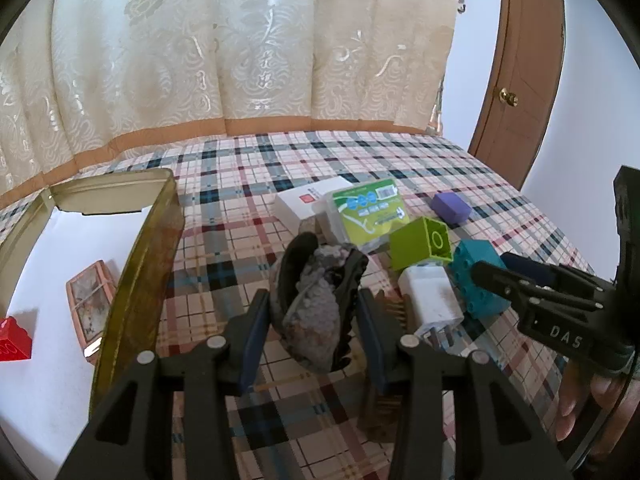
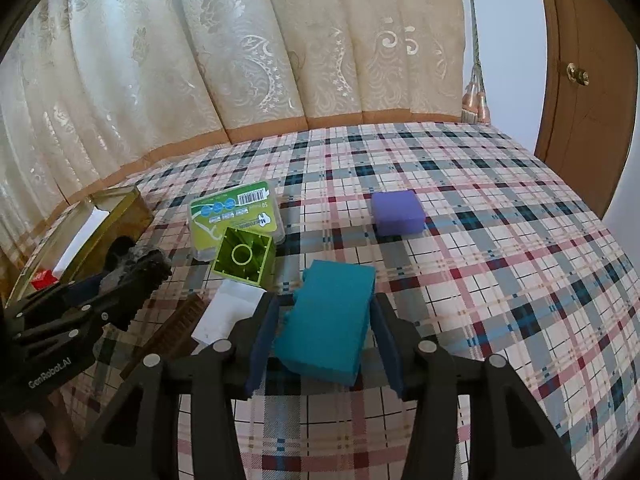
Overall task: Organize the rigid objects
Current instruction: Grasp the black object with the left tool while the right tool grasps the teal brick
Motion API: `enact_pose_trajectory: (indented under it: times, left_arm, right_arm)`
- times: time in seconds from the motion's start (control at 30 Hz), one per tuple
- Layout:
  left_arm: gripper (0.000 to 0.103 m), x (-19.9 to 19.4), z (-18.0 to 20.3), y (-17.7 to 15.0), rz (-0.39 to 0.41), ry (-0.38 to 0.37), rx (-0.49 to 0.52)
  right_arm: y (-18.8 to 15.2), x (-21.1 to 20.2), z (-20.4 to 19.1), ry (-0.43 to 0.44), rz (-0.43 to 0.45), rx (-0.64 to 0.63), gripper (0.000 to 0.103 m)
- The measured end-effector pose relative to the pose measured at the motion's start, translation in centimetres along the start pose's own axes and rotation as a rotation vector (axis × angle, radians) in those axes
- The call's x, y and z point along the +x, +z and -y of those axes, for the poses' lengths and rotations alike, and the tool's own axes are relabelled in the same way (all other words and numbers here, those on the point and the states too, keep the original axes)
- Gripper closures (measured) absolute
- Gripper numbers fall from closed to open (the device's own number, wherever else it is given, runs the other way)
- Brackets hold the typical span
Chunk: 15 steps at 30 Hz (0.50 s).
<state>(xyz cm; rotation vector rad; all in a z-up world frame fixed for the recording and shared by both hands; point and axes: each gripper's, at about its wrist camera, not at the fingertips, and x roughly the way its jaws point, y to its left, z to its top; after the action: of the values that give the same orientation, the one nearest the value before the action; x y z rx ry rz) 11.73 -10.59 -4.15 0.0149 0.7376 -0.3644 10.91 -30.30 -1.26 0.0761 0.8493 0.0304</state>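
Observation:
My left gripper (image 1: 312,316) is shut on a dark grey hair claw clip (image 1: 316,304) with fuzzy trim, held just above the plaid cloth; it shows in the right wrist view (image 2: 136,268) too. My right gripper (image 2: 324,328) is closed around a teal toy brick (image 2: 326,324), with both pads against its sides; the brick also shows in the left wrist view (image 1: 478,276). A green hollow brick (image 1: 420,248) (image 2: 244,256), a white charger plug (image 1: 430,300) (image 2: 228,312), a green-labelled plastic case (image 1: 368,212) (image 2: 236,212), a white box (image 1: 308,204) and a purple block (image 1: 452,208) (image 2: 396,212) lie nearby.
An open gold tin (image 1: 140,280) (image 2: 116,220) stands at left, holding a red brick (image 1: 14,340) and a pink-framed card (image 1: 90,304). A brown brush (image 2: 172,328) lies beside the plug. A curtain (image 2: 240,60) hangs behind the bed and a wooden door (image 2: 592,92) stands at right.

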Motion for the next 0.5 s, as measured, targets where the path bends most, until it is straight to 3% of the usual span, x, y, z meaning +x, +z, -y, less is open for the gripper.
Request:
enact_pose_trajectory:
  times: [0.13,0.27,0.5]
  left_arm:
    - [0.060,0.0,0.0,0.0,0.000,0.001,0.001]
    - [0.060,0.0,0.0,0.0,0.000,0.001,0.001]
    - [0.060,0.0,-0.1,0.0,0.002,-0.002,-0.005]
  right_arm:
    - [0.0,0.4,0.0,-0.036,-0.022,0.002,0.046]
    - [0.0,0.9,-0.1,-0.051,-0.045,-0.010,0.035]
    - [-0.1,2.5,0.0,-0.085,-0.125,-0.013,0.035]
